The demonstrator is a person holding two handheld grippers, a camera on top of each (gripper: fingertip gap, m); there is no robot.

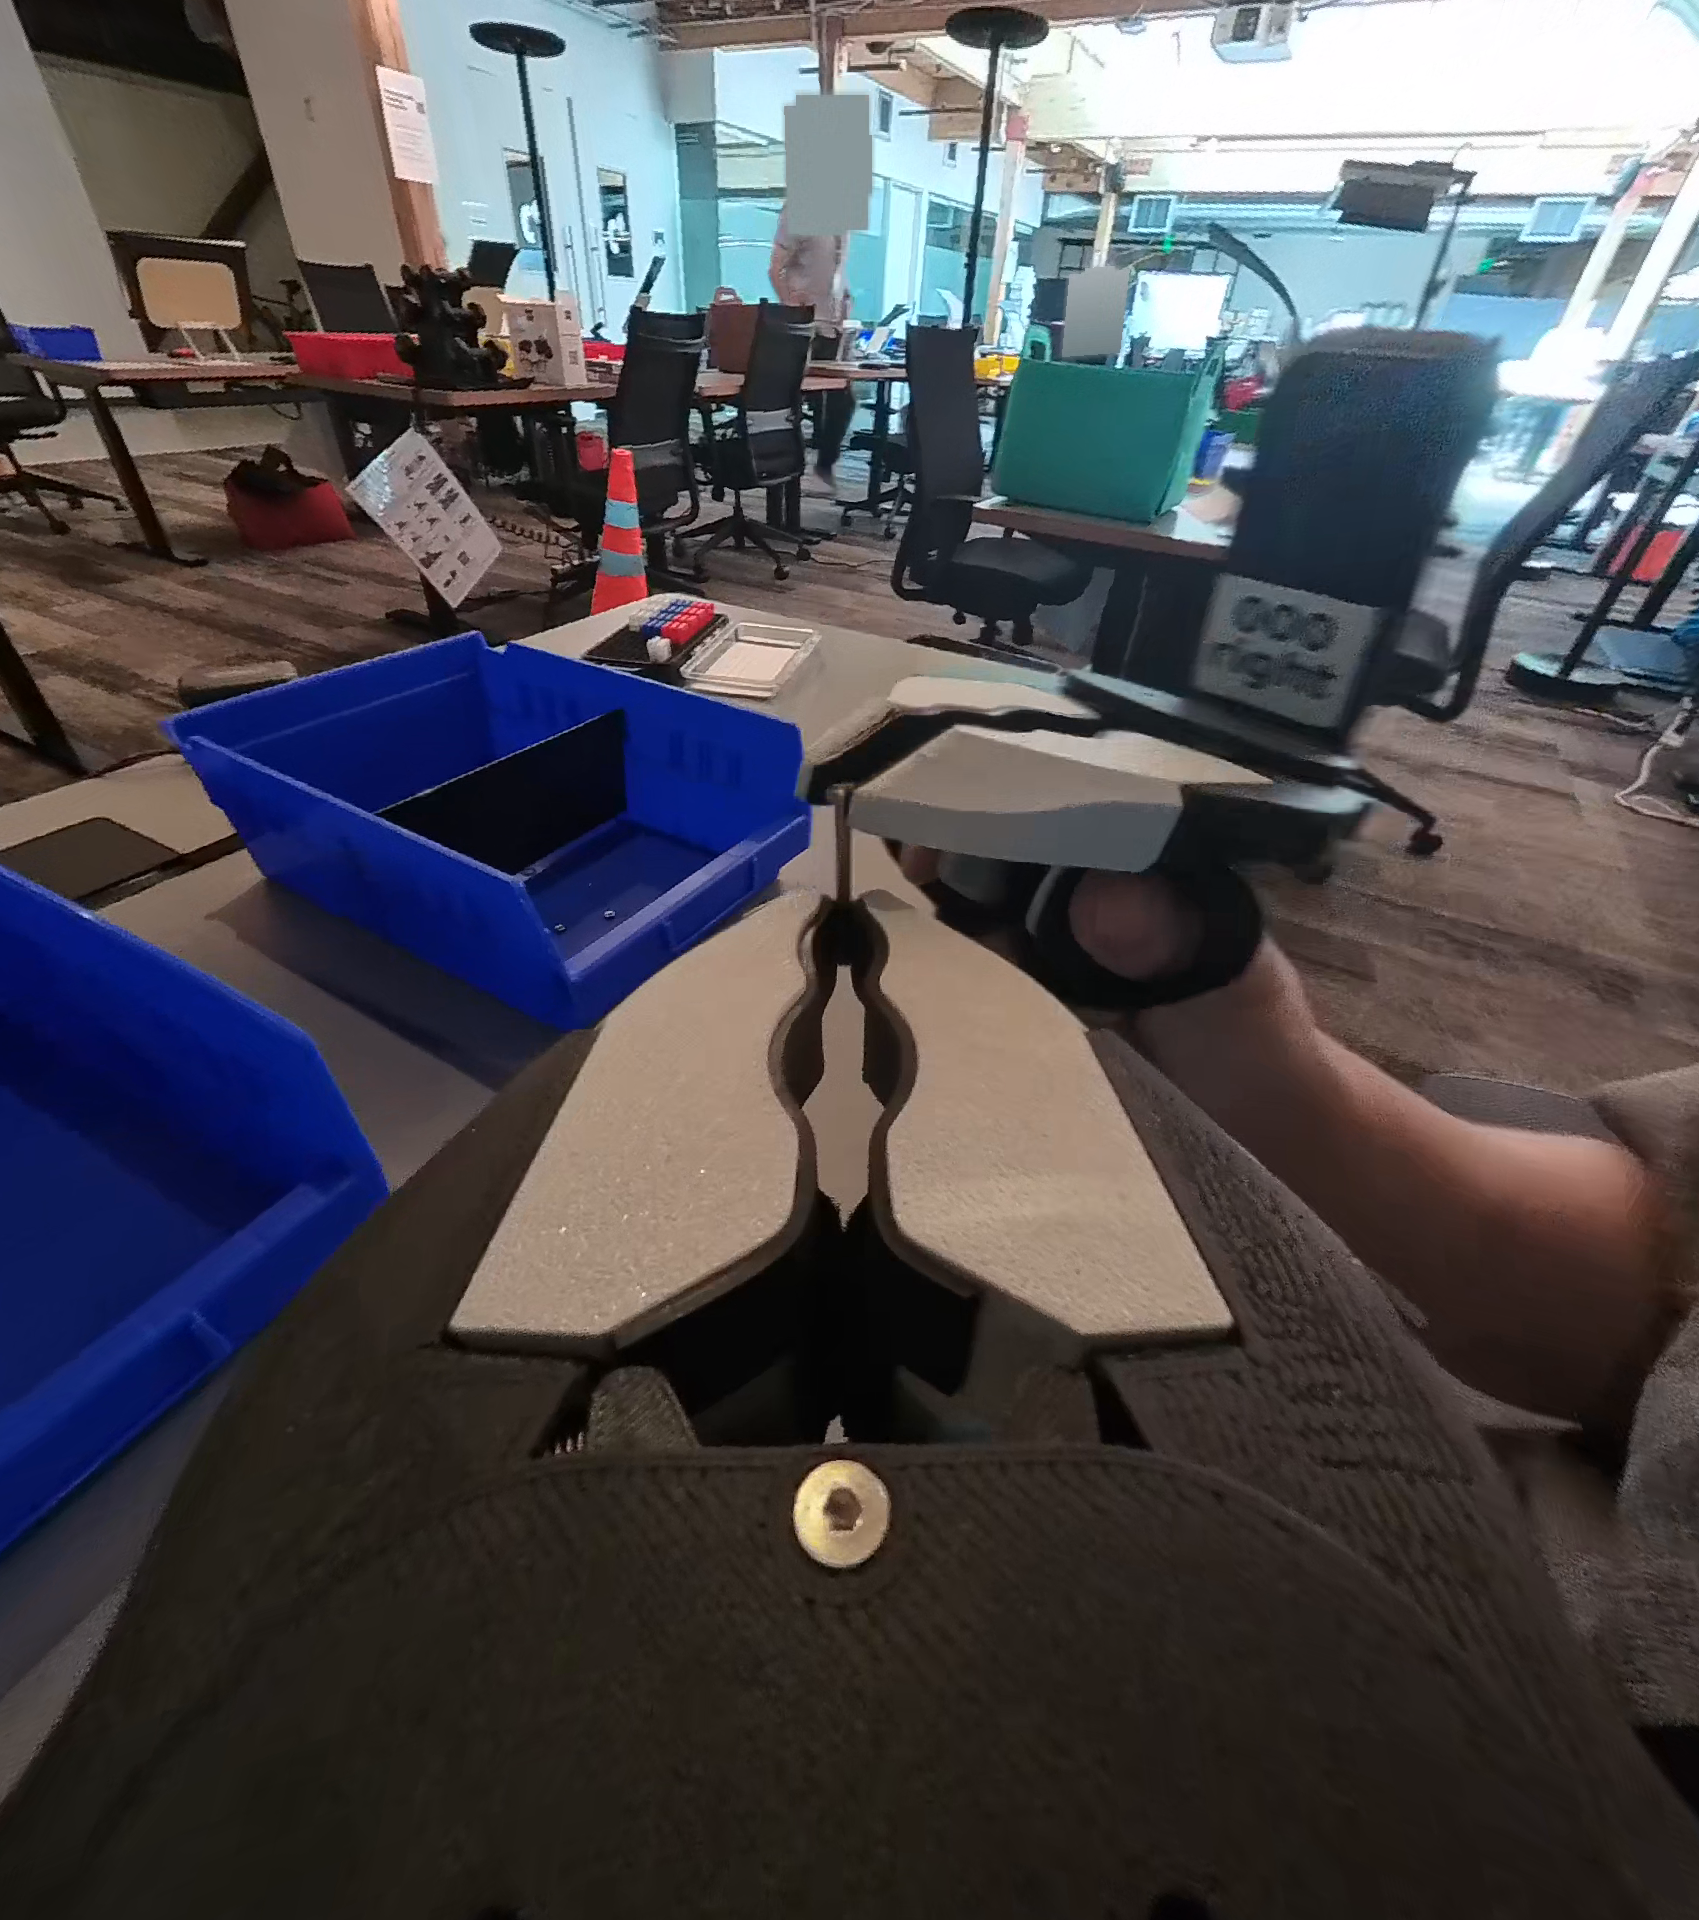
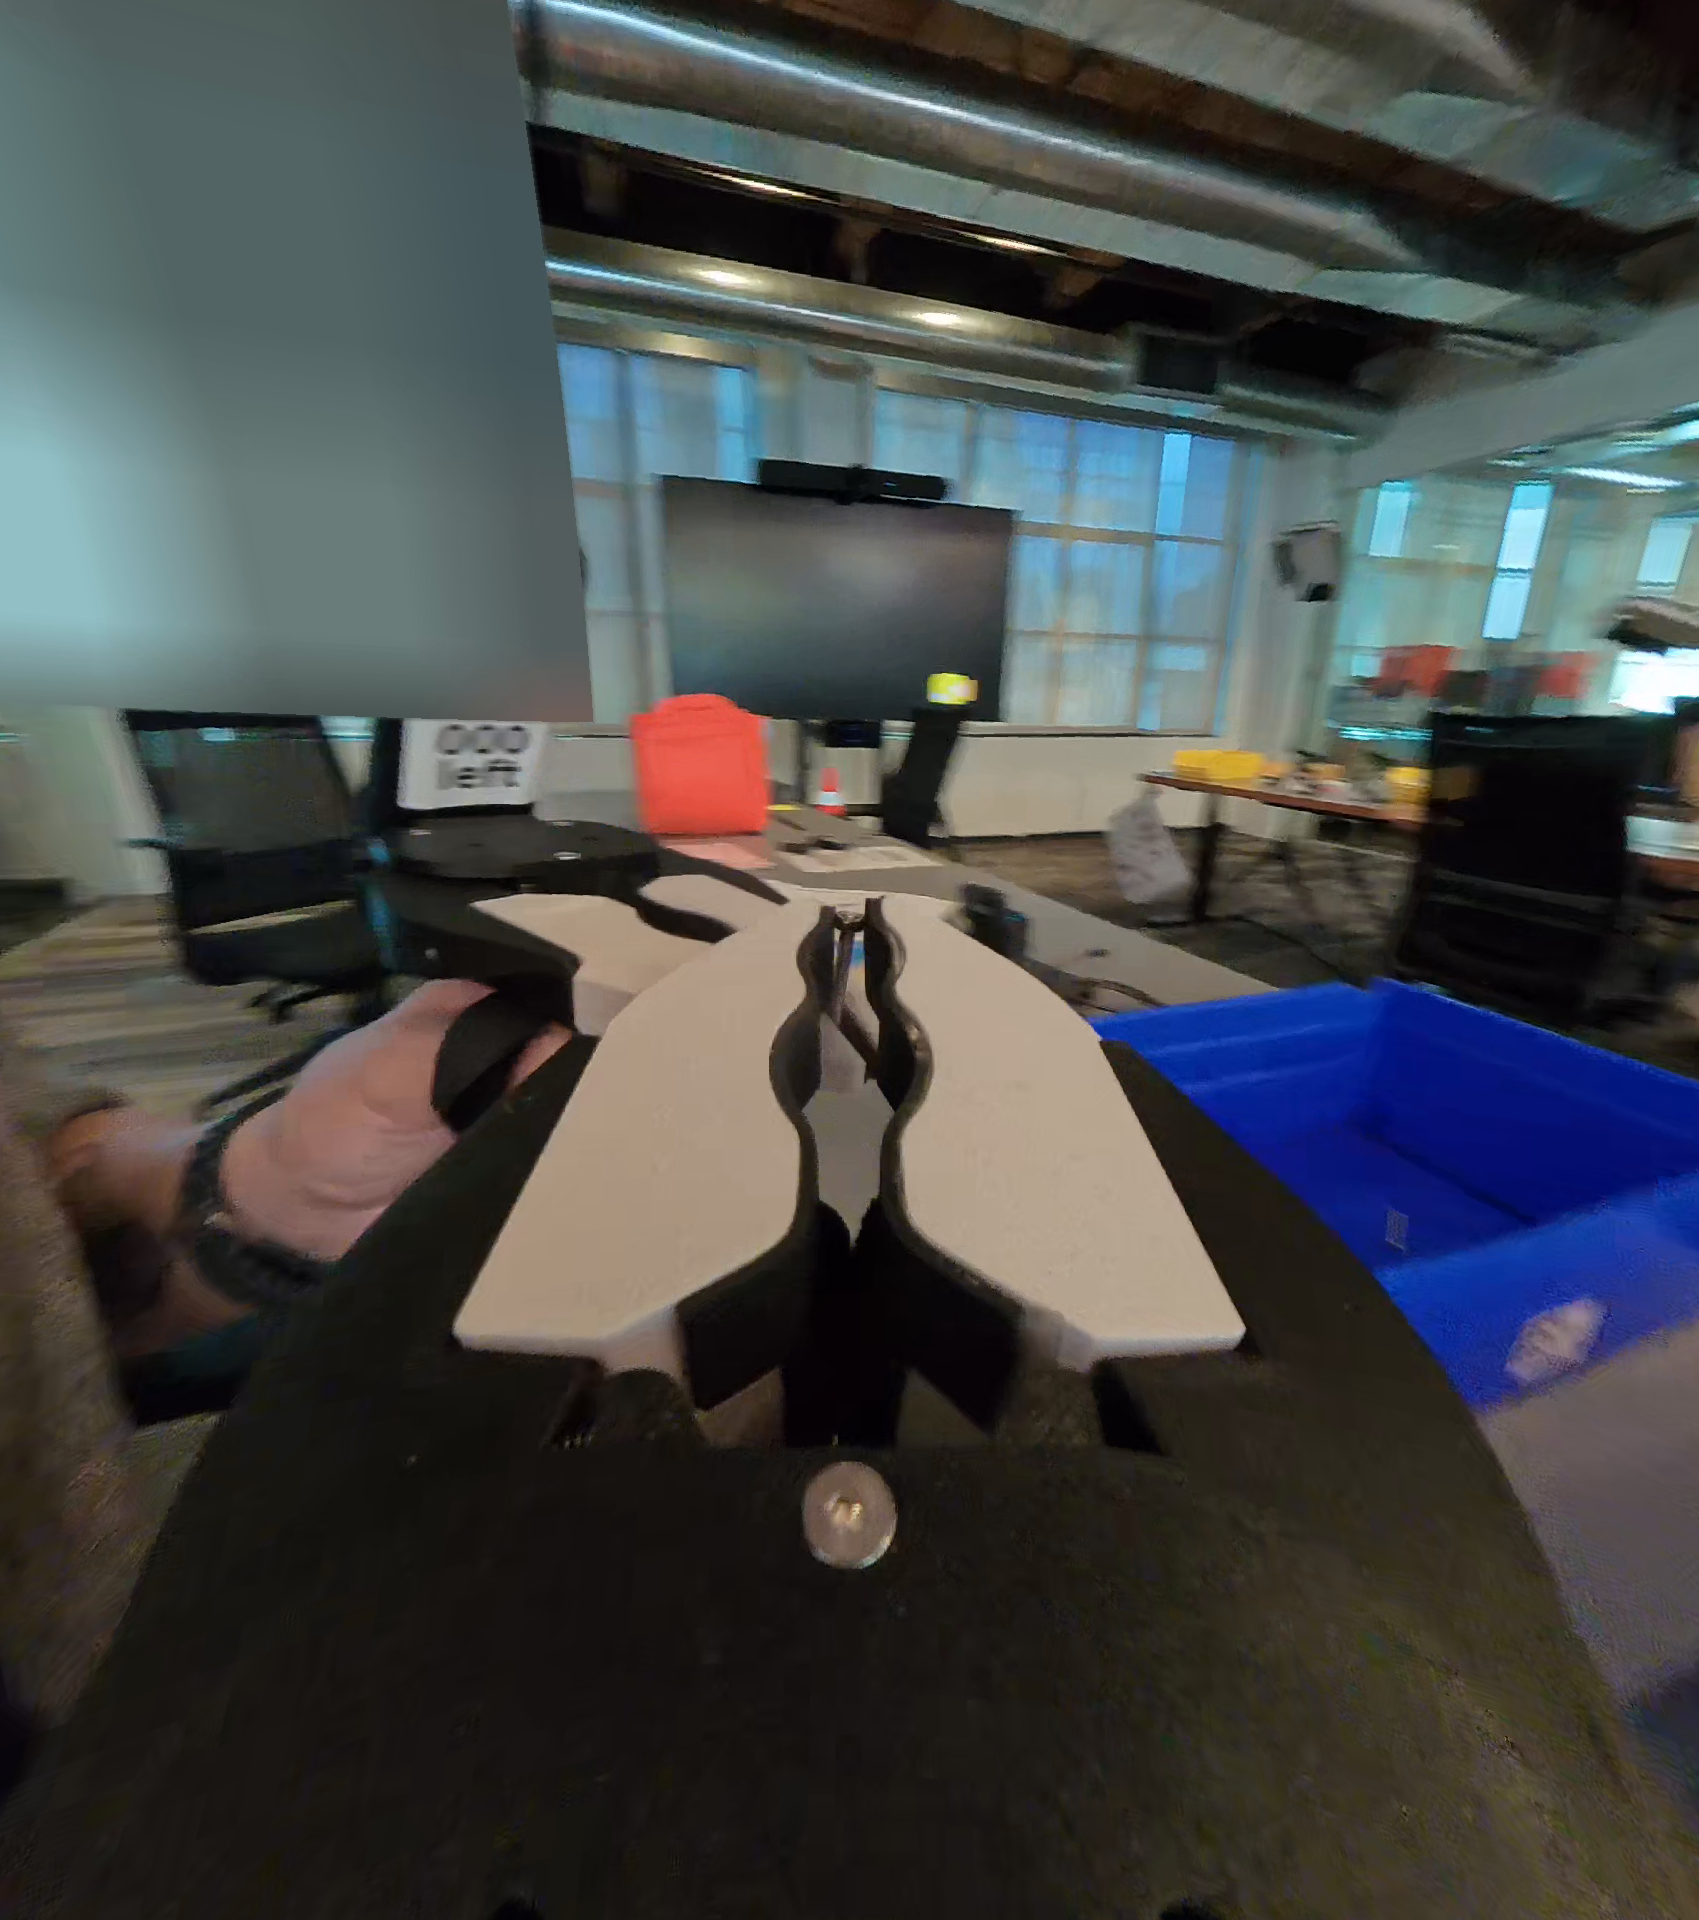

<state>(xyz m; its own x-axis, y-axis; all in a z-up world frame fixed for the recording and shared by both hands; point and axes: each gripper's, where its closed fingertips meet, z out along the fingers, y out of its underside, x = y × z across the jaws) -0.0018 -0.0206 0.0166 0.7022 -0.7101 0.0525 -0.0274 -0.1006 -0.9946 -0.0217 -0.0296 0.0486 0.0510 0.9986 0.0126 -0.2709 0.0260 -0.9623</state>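
- Tongs on the left gripper (image 1: 843,920) are pressed together on the lower part of a thin dark rod (image 1: 843,847), which stands nearly upright out of their tip. More of it seems to run back along the slot between the two grey fingers.
- Tongs on the right gripper (image 1: 829,790) reach in from the right, level and crosswise. They are closed on the rod's top end, so both pairs grip the same piece (one above, one below).
- The right wrist view agrees: a dark sliver sits between the closed grey fingers near their tip, though motion blur hides its exact shape.
- The rod is held in the air above the grey bench (image 1: 325,997), touching nothing but the two pairs of tongs.
- A hand (image 1: 1136,935) wraps the right gripper's black trigger ring just right of the rod.
- A blue bin with a black divider (image 1: 679,935) sits on the bench to the left of the tongs and a little farther off. Two or three small dark specks lie in its near compartment, too small to identify.
- A second blue bin (image 1: 45,1455) stands near, at the left edge.
- At the far end of the bench lie a black tray of small coloured blocks (image 1: 668,623) and a clear plastic case (image 1: 751,657), well apart from both grippers.
- An orange cone (image 1: 619,530) stands on the floor beyond.
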